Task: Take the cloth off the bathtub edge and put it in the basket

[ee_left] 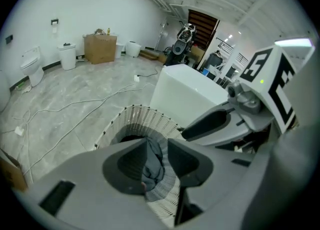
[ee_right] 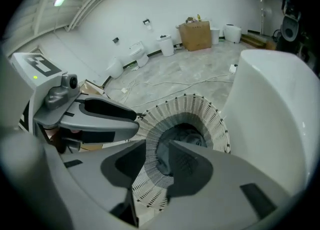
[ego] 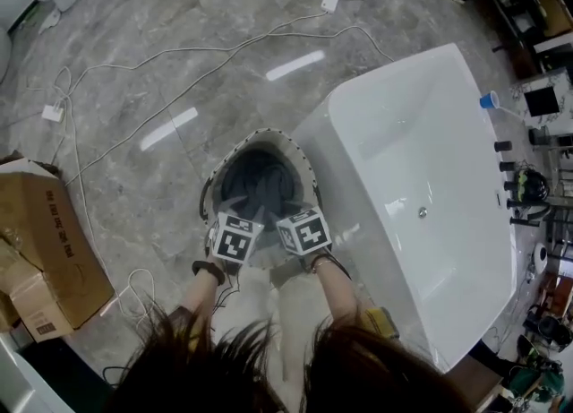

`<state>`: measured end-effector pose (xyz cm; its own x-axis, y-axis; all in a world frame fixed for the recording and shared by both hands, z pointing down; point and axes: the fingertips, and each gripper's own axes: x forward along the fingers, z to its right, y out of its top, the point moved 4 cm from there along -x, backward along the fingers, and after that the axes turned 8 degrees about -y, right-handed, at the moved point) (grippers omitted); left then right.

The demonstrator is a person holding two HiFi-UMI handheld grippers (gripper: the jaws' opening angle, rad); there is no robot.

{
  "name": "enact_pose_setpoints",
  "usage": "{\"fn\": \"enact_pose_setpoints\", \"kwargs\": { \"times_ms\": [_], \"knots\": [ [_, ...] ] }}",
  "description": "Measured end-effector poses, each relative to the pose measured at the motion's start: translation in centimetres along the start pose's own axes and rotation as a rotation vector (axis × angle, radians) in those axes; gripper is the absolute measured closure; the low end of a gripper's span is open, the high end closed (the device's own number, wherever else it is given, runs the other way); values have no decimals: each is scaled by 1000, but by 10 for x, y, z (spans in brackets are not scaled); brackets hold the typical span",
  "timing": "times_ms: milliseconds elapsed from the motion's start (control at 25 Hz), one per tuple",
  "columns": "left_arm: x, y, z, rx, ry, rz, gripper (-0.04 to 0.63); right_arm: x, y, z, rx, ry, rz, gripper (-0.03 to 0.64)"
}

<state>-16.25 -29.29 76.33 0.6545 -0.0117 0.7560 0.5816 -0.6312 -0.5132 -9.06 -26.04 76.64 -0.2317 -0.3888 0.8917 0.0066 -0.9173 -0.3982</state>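
The cloth [ego: 258, 178] lay inside the basket [ego: 261, 133], off the bathtub [ego: 403, 178] edge. Left tool [ee_left: 157, 144] and right tool [ee_right: 157, 146] hovered above the basket's rim, jaws narrowly apart and empty. Judged done; only drawing clear remained.

Cloth [ego: 260, 178] in basket [ego: 269, 133]; basket left of bathtub [ego: 394, 69]

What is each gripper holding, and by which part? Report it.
Nothing. The left gripper and right gripper both stand open above the white slatted basket, where the dark grey cloth lies.
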Motion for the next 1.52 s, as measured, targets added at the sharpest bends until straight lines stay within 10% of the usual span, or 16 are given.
{"fn": "enact_pose_setpoints", "kwargs": {
  "times_ms": [680,1520],
  "knots": [
    [-182,131,65,73,80,408,485,-189,97,-69,-62,97,376,465],
    [-411,225,226,351,-65,965,524,-462,165,-129,-239,107,1001,549]
  ]
}}
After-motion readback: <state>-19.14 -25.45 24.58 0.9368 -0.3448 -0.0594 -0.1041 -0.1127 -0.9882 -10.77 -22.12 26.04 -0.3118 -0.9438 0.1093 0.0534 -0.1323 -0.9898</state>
